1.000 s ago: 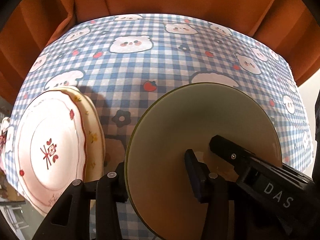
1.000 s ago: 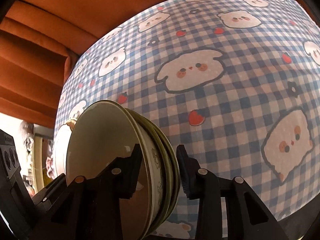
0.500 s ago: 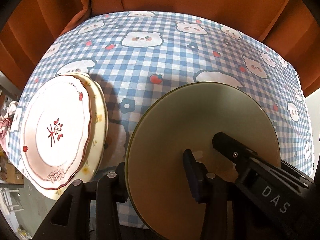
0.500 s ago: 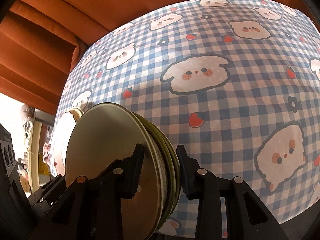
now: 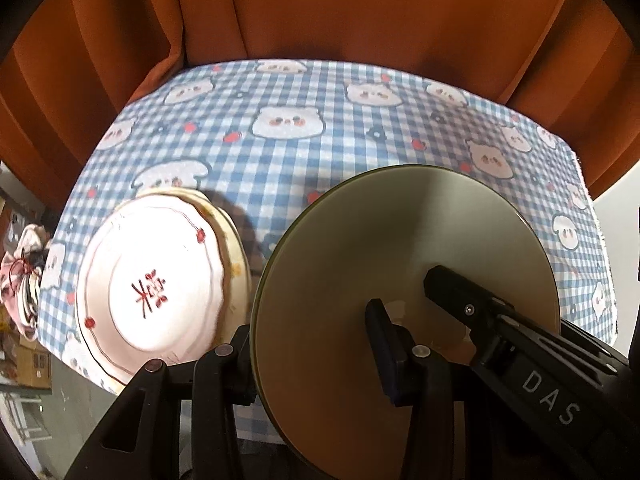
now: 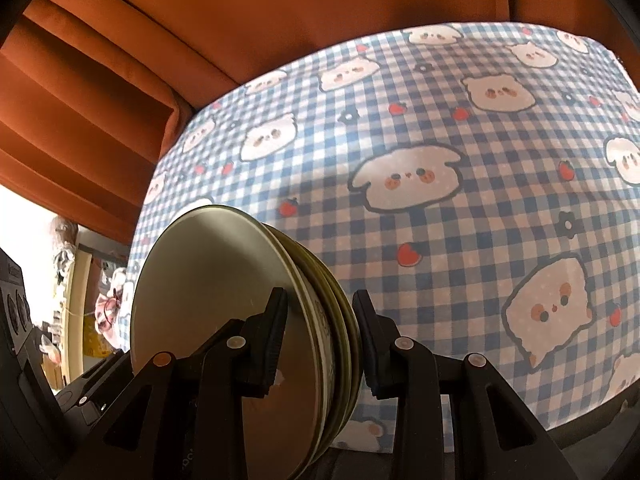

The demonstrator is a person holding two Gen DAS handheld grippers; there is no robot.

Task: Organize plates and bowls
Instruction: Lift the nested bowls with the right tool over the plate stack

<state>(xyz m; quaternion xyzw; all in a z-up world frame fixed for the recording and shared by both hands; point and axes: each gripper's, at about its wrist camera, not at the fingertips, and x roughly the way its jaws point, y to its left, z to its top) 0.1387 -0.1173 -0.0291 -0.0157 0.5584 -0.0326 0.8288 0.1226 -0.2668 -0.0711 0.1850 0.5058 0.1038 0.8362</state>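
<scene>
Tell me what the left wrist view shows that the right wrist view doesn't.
Only the left wrist view shows the pink-and-white plates lying stacked on the tablecloth, plus the green dish's full inner face. Only the right wrist view shows that the green dish is one of several nested bowls, seen edge-on. Both show the left tongs and right tongs clamped on that stack's rim.

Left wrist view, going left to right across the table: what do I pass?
White scalloped plate with red characters, atop a cream floral plate → stack of olive-green bowls held in the left claw → right claw.
</scene>
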